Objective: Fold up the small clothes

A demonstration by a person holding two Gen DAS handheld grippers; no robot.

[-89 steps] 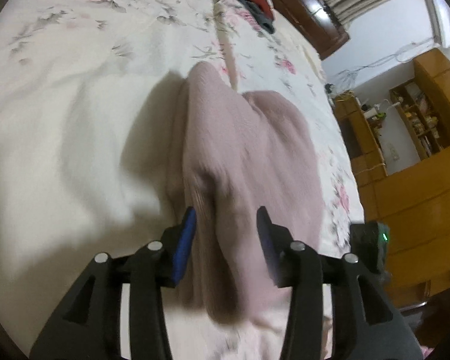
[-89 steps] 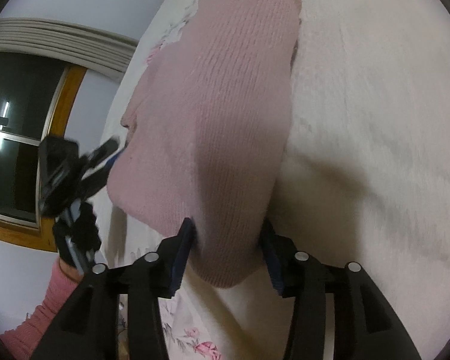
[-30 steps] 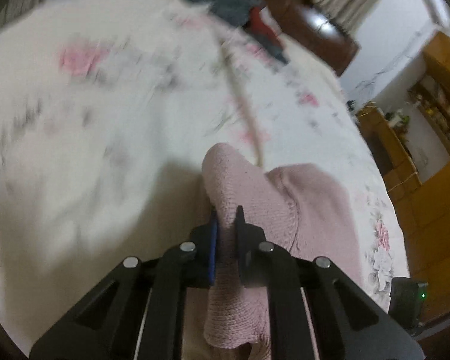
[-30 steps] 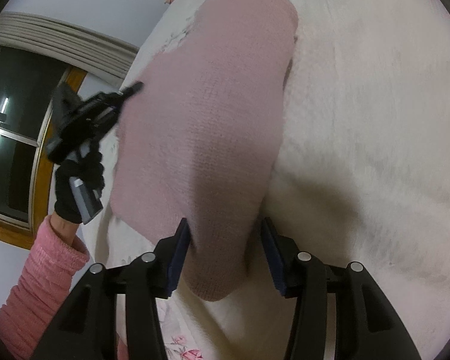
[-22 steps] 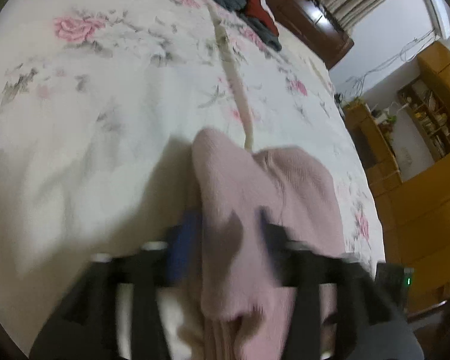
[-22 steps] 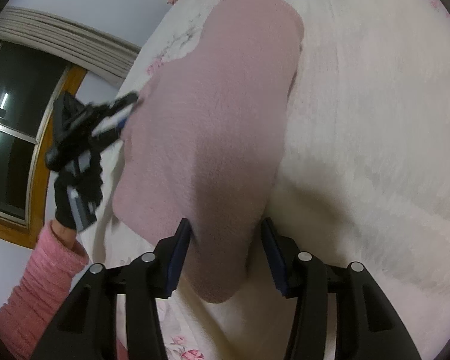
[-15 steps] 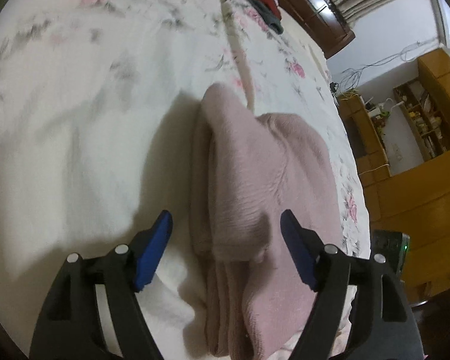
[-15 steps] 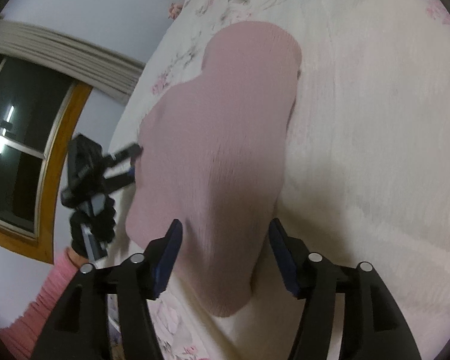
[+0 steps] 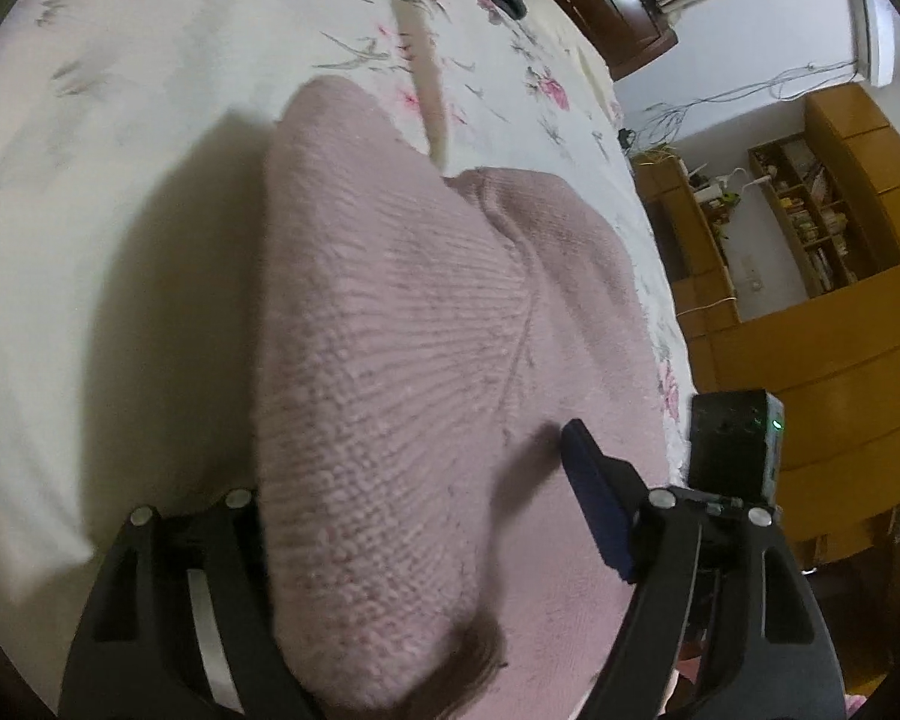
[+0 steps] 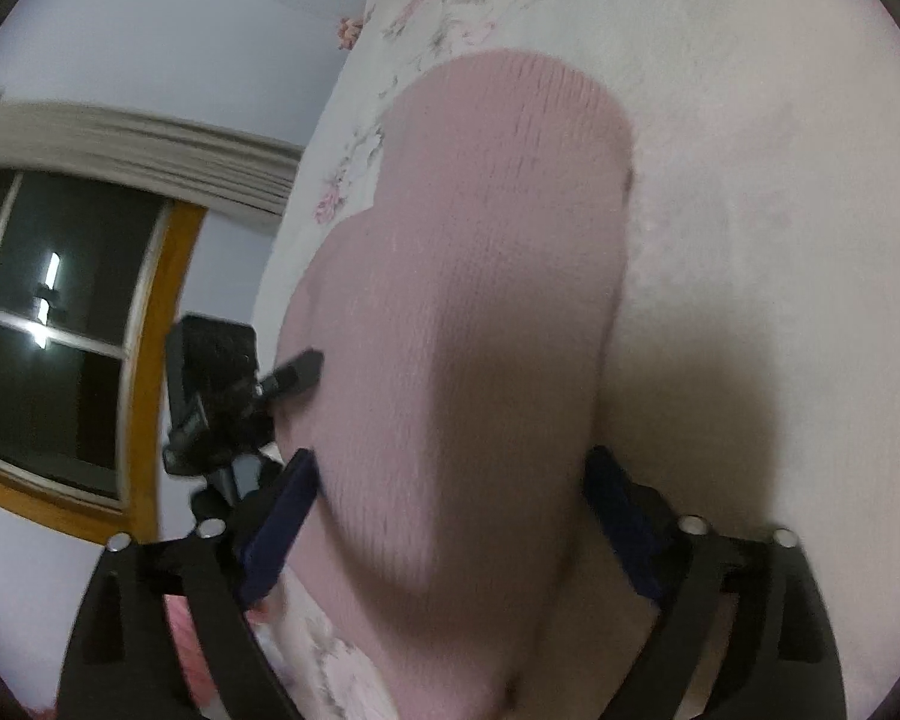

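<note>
With both tools spread wide, left tool (image 9: 414, 516) and right tool (image 10: 450, 510) straddle the folded pink knitted garment (image 9: 426, 324); closing carelessly could snag and unfold it on the floral bed (image 9: 120, 120).

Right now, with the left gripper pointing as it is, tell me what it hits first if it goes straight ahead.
The pink knit garment. The left gripper is open and the folded knit already lies between its fingers, so it would push into that before the floral bedsheet beyond. Depth is unclear.
</note>
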